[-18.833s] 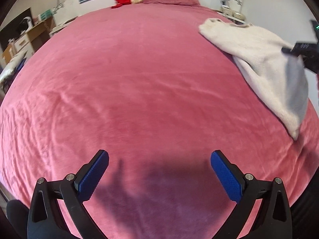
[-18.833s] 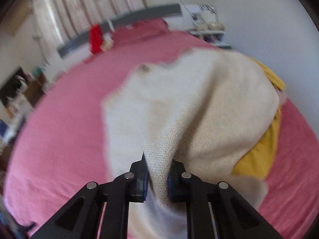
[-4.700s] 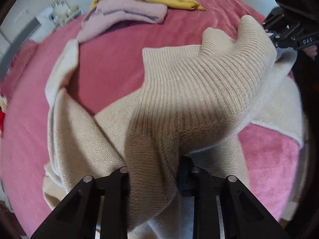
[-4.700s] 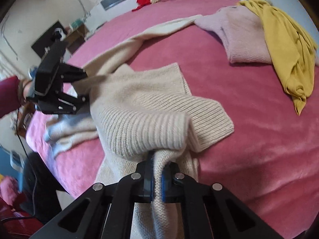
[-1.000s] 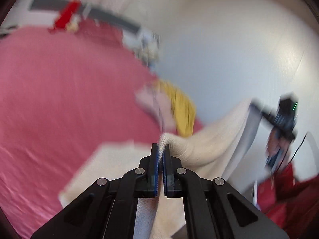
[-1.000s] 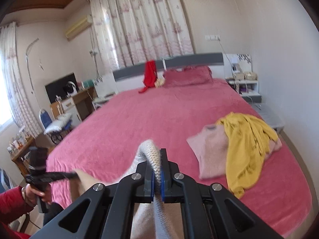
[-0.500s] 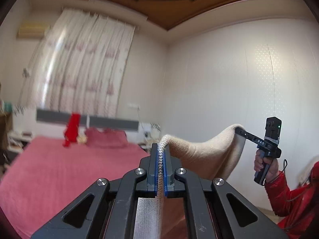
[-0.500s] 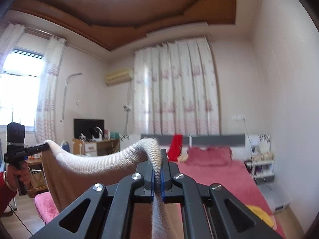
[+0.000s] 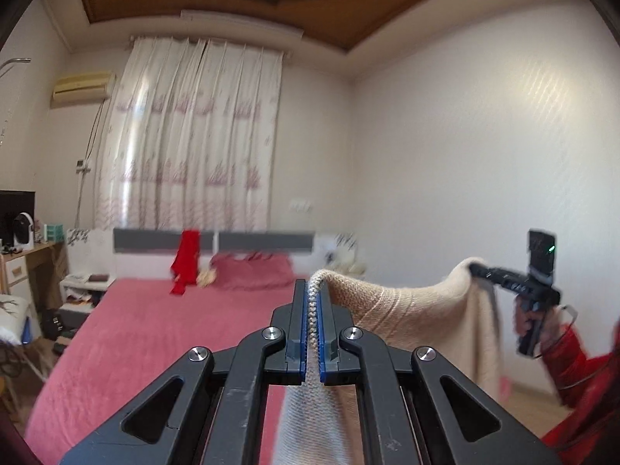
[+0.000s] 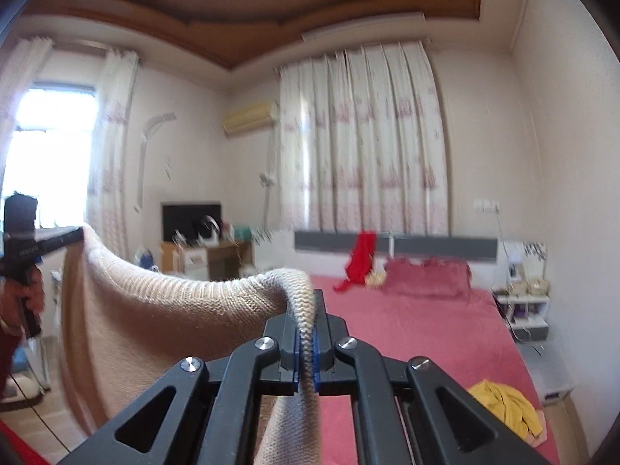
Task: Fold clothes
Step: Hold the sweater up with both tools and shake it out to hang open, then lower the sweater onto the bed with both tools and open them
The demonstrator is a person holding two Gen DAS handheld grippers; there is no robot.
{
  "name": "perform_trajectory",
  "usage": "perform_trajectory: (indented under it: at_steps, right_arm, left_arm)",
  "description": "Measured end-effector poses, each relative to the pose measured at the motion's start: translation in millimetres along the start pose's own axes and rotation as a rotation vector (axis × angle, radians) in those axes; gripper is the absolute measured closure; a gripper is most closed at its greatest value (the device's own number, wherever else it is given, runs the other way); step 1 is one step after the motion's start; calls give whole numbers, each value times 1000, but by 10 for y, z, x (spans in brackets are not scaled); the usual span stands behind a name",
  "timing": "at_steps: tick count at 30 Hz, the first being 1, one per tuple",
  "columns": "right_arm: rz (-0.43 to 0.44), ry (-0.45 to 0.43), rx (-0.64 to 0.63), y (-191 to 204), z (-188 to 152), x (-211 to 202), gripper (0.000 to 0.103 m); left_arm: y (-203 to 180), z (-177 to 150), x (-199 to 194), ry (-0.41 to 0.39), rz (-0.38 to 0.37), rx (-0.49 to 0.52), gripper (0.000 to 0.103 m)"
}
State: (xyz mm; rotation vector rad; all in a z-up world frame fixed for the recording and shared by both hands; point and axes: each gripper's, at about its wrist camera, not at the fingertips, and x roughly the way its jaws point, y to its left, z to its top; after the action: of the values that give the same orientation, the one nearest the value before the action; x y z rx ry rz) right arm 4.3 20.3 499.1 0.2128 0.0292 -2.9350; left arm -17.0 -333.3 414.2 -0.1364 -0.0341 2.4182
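Both grippers, left gripper [image 9: 312, 302] and right gripper [image 10: 306, 319], are clamped on the beige sweater [image 10: 162, 310], stretched high above the pink bed [image 10: 418, 333]. The spreading step seems in hand; next it likely needs laying flat on the bed.

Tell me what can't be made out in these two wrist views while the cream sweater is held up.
- Cream sweater: its lower part is cut off by the bottom edge and hidden behind the left gripper in the left wrist view, so its hem and sleeves do not show.
- Right gripper: the knit covers its pads in the right wrist view.
- Yellow garment: partly hidden by the gripper frame.
- Items on the desk: blurred, too small.
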Motion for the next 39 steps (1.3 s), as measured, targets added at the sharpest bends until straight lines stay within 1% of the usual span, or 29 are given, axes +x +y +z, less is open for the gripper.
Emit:
perform_trajectory:
  at_steps: [2,3,4,6,8,9,11,12,13,14,15,16,18,19,20,21,23,24,26,27,28,29,30,31,33,35,36,38,39]
  right_arm:
    - [-45,54,-8,-62,-140,499,100]
    - [-73,78,-17,-94,-228,780,100]
    - [-105,99,-32,-136,-326,1035,100]
    - [-150,143,-44,-225,-549,1576,100]
    - [-186,189,-57,-334,-865,2225,100]
    - [-198,212,-67,-358,-1032,2476,100]
    - [-215,288,-98,-432,-1491,3061,100]
    - [-220,332,-107,-471,-1730,3349,100]
    - [-209,408,-88,-525,-2024,3635,99]
    - [-188,518,-44,-599,-2382,3948,99]
    - [-185,622,-7,-657,-2699,4167,97]
    - [-184,725,30,-714,-3012,4365,91]
    - [-188,910,106,-811,-3587,4585,91]
    - [-189,946,127,-848,-3746,4583,91]
    - [-191,968,142,-884,-3873,4567,89]
    - [-197,941,144,-925,-3877,4492,88]
    - [-229,868,184,-1070,-3770,4253,85]
    - [-242,829,234,-1166,-3684,4091,85]
    - [-240,770,343,-1341,-3539,3743,82]
    - [-225,753,397,-1416,-3497,3541,80]
    - [-209,738,450,-1490,-3460,3336,75]
    - [-189,741,502,-1553,-3461,3126,72]
    - [-174,769,560,-1588,-3527,2924,67]
    - [-159,797,618,-1623,-3593,2722,63]
    - [-132,852,731,-1683,-3737,2318,61]
    - [-131,906,812,-1644,-3964,1928,55]
    - [-130,936,815,-1577,-4054,1781,53]
    - [-125,990,821,-1443,-4225,1499,53]
    - [-108,994,822,-1380,-4277,1399,53]
  left_arm:
    - [256,-106,451,62,17,-6,99]
    - [487,-234,819,105,38,-21,99]
    - [634,-346,1078,135,45,-25,99]
    - [936,-645,1667,207,85,-26,99]
    - [1281,-1092,2261,275,113,-44,99]
    - [1423,-1367,2521,313,129,-54,99]
    - [1705,-1919,3040,389,160,-72,99]
    - [1737,-2219,3192,450,170,-70,99]
    - [1767,-2520,3343,511,180,-67,99]
    - [1798,-2821,3493,571,189,-64,99]
    - [1828,-3122,3644,632,199,-61,99]
    - [1859,-3423,3794,693,208,-58,99]
    - [1919,-4025,4096,815,227,-52,98]
    - [1950,-4326,4246,876,236,-49,98]
    - [1963,-4356,4217,849,241,-69,98]
    - [1976,-4381,4184,820,246,-90,96]
    - [2083,-4277,4142,797,289,-153,90]
    - [2137,-4224,4121,785,311,-184,87]
    - [2197,-4007,4010,715,344,-211,85]
    - [2152,-3922,3905,691,362,-195,82]
    - [2106,-3838,3798,666,380,-178,75]
    - [2004,-3808,3689,652,385,-180,69]
    - [1902,-3780,3580,638,390,-182,57]
    - [1799,-3751,3471,625,395,-184,52]
    - [1607,-3832,3221,629,320,-284,47]
    - [1310,-4013,3080,664,265,-386,41]
    - [1160,-4103,3010,682,238,-437,38]
    - [864,-4316,2970,695,201,-475,37]
    - [715,-4423,2951,702,183,-493,35]
